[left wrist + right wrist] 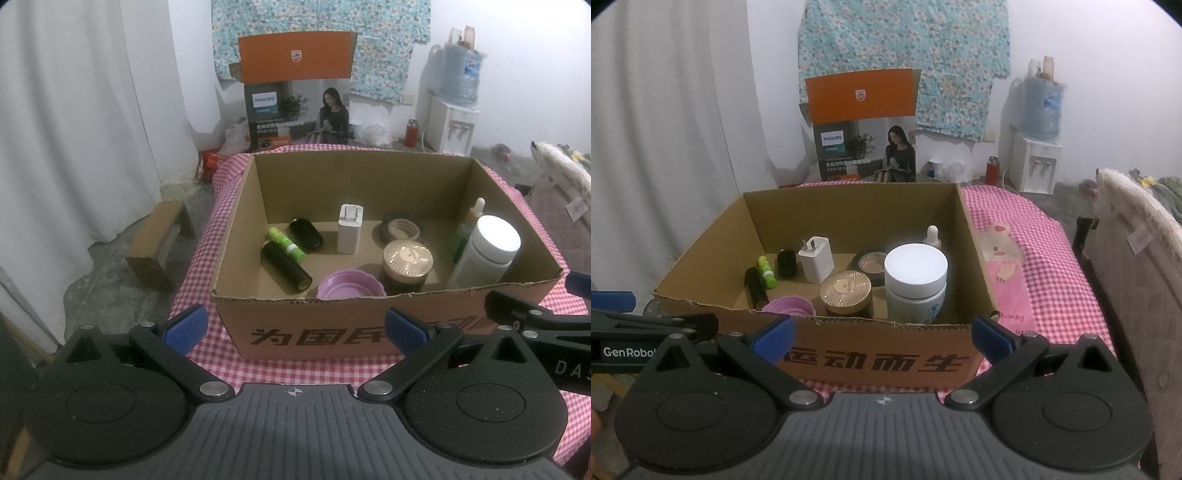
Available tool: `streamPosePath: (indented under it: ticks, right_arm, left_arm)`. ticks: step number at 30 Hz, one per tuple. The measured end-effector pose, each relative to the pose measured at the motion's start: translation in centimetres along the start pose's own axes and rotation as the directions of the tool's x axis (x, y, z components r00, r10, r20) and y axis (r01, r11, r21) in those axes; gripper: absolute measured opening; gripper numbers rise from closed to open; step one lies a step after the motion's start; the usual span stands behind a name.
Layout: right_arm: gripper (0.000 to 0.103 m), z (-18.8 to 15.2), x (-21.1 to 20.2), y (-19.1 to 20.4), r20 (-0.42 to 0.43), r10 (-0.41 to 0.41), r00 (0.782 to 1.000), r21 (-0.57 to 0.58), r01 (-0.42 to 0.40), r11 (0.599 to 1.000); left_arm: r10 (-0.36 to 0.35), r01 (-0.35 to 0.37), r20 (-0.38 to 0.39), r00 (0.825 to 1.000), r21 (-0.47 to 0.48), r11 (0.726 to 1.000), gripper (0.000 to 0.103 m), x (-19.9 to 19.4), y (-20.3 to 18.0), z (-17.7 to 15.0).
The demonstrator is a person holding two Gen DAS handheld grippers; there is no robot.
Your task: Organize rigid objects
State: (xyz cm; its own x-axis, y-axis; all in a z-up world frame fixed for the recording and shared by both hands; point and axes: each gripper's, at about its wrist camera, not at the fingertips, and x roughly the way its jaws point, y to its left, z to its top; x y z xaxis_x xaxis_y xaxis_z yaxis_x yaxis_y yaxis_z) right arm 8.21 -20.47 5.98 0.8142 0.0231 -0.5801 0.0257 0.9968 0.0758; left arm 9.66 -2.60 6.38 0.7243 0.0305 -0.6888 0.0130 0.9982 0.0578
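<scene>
Across the frame's middle, the open brown cardboard box (369, 332) holds every item; both jaws spread empty. Judging next: descend vertically onto the white-capped bottle (916, 284), avoiding the gold-lidded jar (846, 290).

The open right gripper (882, 334) fills the bottom of the frame before a cardboard box (879, 360) at centre on a pink checked cloth (1052, 258), holding a white jar (916, 282), gold-lidded jar (846, 293), charger (815, 264), tape roll (870, 264) and purple dish (790, 306).
</scene>
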Motion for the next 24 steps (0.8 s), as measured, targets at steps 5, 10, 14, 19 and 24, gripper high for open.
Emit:
streamPosePath:
  ticks: [5, 10, 14, 19, 24]
  right_arm:
    - [0.103, 0.01, 0.00, -0.05, -0.001, 0.001, 1.000, 0.000, -0.001, 1.000]
    - [0.103, 0.02, -0.01, -0.10, 0.000, 0.002, 1.000, 0.000, -0.002, 1.000]
    - [0.103, 0.04, -0.01, -0.15, 0.001, 0.000, 1.000, 0.002, 0.000, 1.000]
    - [0.103, 0.03, -0.01, -0.16, 0.001, 0.001, 1.000, 0.002, -0.001, 1.000]
    - [0.103, 0.03, 0.00, -0.15, 0.000, 0.000, 1.000, 0.003, 0.000, 1.000]
  left_arm:
    - [0.003, -0.003, 0.002, 1.000, 0.001, 1.000, 0.103, -0.08, 0.01, 0.09]
    - [0.003, -0.004, 0.004, 1.000, 0.004, 1.000, 0.103, -0.13, 0.15, 0.29]
    - [0.005, -0.005, 0.004, 1.000, 0.004, 1.000, 0.103, -0.21, 0.03, 0.28]
    - [0.005, -0.005, 0.003, 1.000, 0.005, 1.000, 0.103, -0.12, 0.21, 0.38]
    - [0.006, -0.006, 0.003, 1.000, 0.005, 1.000, 0.103, -0.14, -0.08, 0.33]
